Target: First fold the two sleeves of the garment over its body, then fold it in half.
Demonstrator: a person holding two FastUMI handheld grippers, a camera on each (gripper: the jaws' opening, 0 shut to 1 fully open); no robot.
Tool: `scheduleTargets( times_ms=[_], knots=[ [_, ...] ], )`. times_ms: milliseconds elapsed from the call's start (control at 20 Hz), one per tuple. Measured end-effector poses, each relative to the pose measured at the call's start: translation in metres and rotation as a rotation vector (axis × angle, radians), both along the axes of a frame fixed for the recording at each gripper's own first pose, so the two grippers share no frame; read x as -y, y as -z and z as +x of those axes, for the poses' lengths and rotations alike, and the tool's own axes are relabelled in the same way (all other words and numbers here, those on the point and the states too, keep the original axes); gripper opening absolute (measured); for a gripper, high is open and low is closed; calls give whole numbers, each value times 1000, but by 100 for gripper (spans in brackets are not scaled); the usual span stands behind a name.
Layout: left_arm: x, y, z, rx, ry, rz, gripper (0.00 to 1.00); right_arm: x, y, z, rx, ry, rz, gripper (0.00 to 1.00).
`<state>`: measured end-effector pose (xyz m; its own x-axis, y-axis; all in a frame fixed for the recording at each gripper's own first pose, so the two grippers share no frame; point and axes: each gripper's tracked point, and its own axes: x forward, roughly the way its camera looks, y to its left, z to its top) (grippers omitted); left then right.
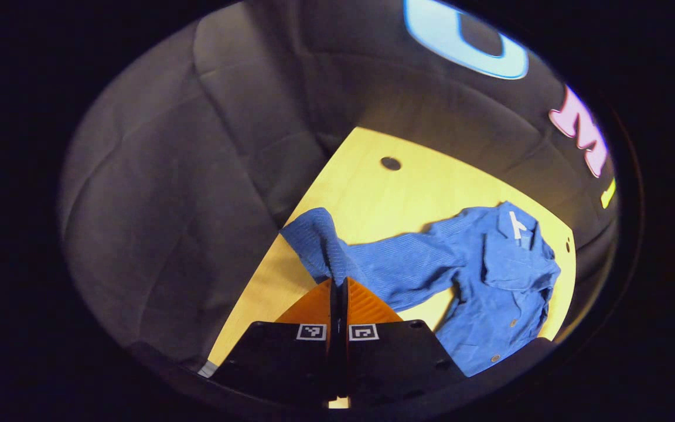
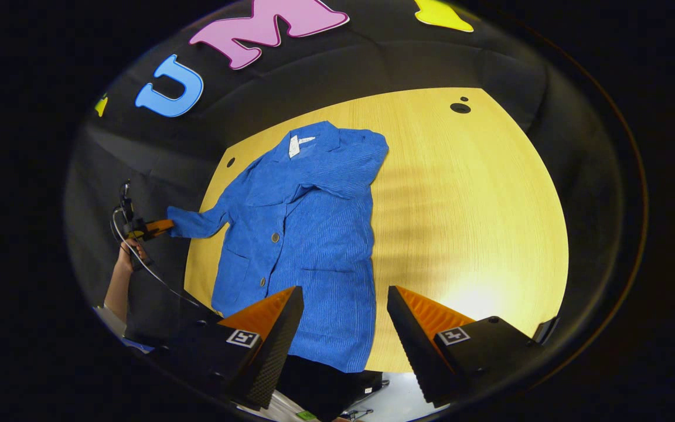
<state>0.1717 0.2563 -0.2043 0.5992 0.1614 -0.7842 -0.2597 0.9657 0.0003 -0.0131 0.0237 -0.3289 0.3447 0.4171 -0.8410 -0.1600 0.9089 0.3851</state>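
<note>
Left gripper view: the left gripper (image 1: 338,288) has its jaws closed on the cuff of the left sleeve (image 1: 337,255), which stretches right toward the body of the blue jacket (image 1: 501,293) on the yellow table (image 1: 384,193). Right gripper view: the right gripper (image 2: 344,305) hangs with jaws wide apart and empty over the jacket's near hem; the jacket's long axis runs near to far. The outstretched sleeve must travel rightward over the body, so the left gripper seems better placed.

The left tool (image 1: 338,287) has its two fingers pressed together on the cuff of the jacket's sleeve (image 1: 314,240), held out to the side by a hand (image 2: 125,253) with a bare forearm, while the right tool (image 2: 343,299) hangs with its fingers spread wide apart.
</note>
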Motion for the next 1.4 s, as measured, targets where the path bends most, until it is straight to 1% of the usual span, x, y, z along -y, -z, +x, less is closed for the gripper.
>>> scheduleTargets(
  times_ms=[150, 350, 450, 500, 600, 650, 700, 750, 800, 900, 1000, 1100, 1150, 1200, 1250, 1300, 1350, 1400],
  knots=[
    [68, -48, 22, 85, 105, -18, 0, 1, 2, 0, -4, 6, 15, 93],
    [182, -87, 58, 154, 305, 18, 0, 6, 0, -4, 12, 13, 36, 93],
    [239, -88, 77, 179, 385, 42, 0, 13, -1, -8, 19, 25, 38, 94],
    [270, -78, 86, 173, 423, 30, 0, 17, -1, -12, 18, 39, 42, 93],
    [334, -49, 95, 119, 495, -23, 0, 26, -1, -18, 17, 71, 54, 93],
    [357, -34, 99, 98, 511, -7, 0, 32, -2, -20, 22, 90, 56, 93],
    [371, -19, 107, 85, 525, 28, 0, 38, -2, -21, 26, 108, 58, 93],
    [387, -7, 112, 64, 558, 58, 0, 45, -3, -22, 32, 129, 56, 93],
    [401, 6, 114, 30, 590, 81, 0, 52, -5, -24, 38, 148, 57, 93],
    [428, 40, 125, -39, 623, 116, 0, 64, -8, -28, 43, 183, 65, 93],
    [439, 67, 134, -91, 613, 143, 0, 78, -8, -34, 41, 211, 60, 93],
    [441, 80, 147, -63, 589, 197, 0, 93, -4, -42, 30, 227, 48, 93],
    [446, 87, 150, -63, 601, 209, 0, 99, -2, -45, 25, 233, 40, 93],
    [455, 95, 149, -79, 621, 201, 0, 105, 0, -47, 19, 239, 34, 94],
    [463, 98, 146, -92, 640, 187, 4, 110, 2, -49, 11, 245, 30, 94],
    [476, 100, 143, -101, 668, 154, 4, 113, 4, -49, 2, 251, 28, 93],
    [487, 100, 138, -99, 689, 133, 11, 113, 5, -47, -4, 257, 28, 93],
    [496, 99, 140, -77, 703, 129, 13, 112, 6, -44, -6, 261, 35, 93]
  ],
)
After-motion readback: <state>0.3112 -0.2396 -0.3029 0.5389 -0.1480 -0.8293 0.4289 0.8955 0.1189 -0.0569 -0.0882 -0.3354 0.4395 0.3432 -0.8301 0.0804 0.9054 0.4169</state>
